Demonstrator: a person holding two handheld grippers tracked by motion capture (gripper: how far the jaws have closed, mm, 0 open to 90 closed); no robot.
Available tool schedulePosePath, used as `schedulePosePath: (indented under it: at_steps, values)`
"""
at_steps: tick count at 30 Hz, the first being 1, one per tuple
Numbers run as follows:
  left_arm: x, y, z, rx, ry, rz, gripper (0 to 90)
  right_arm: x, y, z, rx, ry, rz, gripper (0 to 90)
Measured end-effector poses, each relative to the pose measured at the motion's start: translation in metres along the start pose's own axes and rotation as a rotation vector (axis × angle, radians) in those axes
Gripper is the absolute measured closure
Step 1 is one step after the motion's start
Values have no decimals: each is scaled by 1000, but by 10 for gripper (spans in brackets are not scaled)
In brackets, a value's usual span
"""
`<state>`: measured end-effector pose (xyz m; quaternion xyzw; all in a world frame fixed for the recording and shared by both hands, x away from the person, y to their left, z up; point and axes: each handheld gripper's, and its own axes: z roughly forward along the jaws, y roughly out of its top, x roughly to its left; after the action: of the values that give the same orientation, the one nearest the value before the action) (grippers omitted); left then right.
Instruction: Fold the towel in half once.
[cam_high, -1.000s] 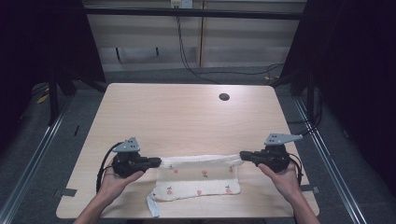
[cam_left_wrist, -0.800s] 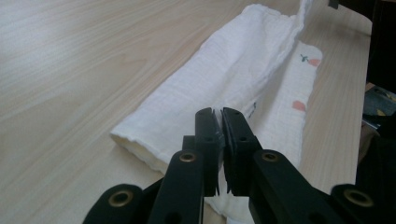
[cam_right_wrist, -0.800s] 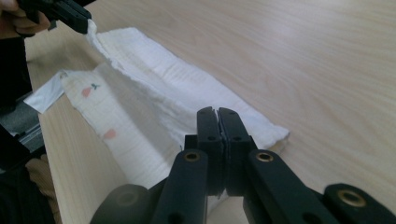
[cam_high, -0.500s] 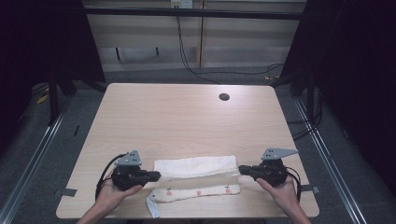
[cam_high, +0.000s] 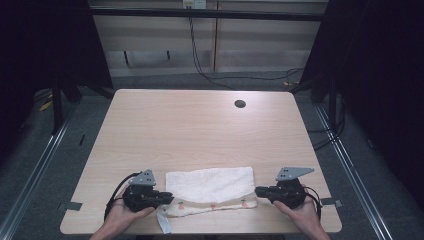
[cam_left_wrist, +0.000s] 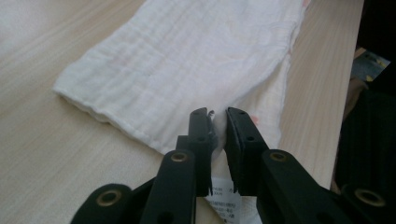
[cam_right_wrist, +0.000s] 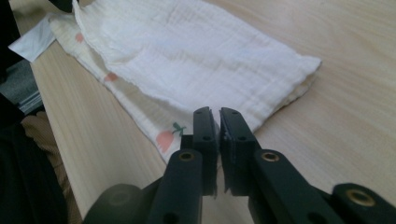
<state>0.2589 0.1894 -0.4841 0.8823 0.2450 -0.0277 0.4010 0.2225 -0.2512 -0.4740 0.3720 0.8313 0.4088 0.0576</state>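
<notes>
A white cloth (cam_high: 210, 191) with small red fruit prints lies folded on the near part of the wooden table (cam_high: 200, 130), its white upper layer laid back over the printed lower layer, whose patterned strip shows along the near edge. The left gripper (cam_high: 167, 198) sits at the cloth's left near corner and the right gripper (cam_high: 257, 191) at its right near corner, each held level in a hand (cam_high: 120, 214) and pointing inward along the cloth's near edge. In the left gripper view the jaws have just been opening: a narrow gap stands between them, with a wisp of the cloth's edge (cam_left_wrist: 212, 133) in that gap and no visible press on it, and the care label (cam_left_wrist: 222, 189) lies just beneath. In the right gripper view the jaws have likewise just been parting to a thin slit, their tips above the printed corner (cam_right_wrist: 168, 137) of the cloth, with nothing pinched between them. The label (cam_high: 163, 223) trails off the cloth's left near corner toward the table edge. A dark round hole (cam_high: 240, 104) sits in the far part of the table, well apart from the cloth. Nothing stands between the grippers and the cloth.
</notes>
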Motion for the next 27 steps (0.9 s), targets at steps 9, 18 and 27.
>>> schedulePosePath:
  at_steps: [9, 18, 27]
  values:
    - [-3, -1, -10, -15, -26, -23, 714, 6, -1, 3, 28, -12, -5, 717]
    - [18, 16, -1, -21, 16, -52, 648, 6, 13, -3, -45, -25, 22, 586]
    - [31, 24, 25, 54, 81, -27, 660, -33, 44, 46, 14, -147, 38, 608]
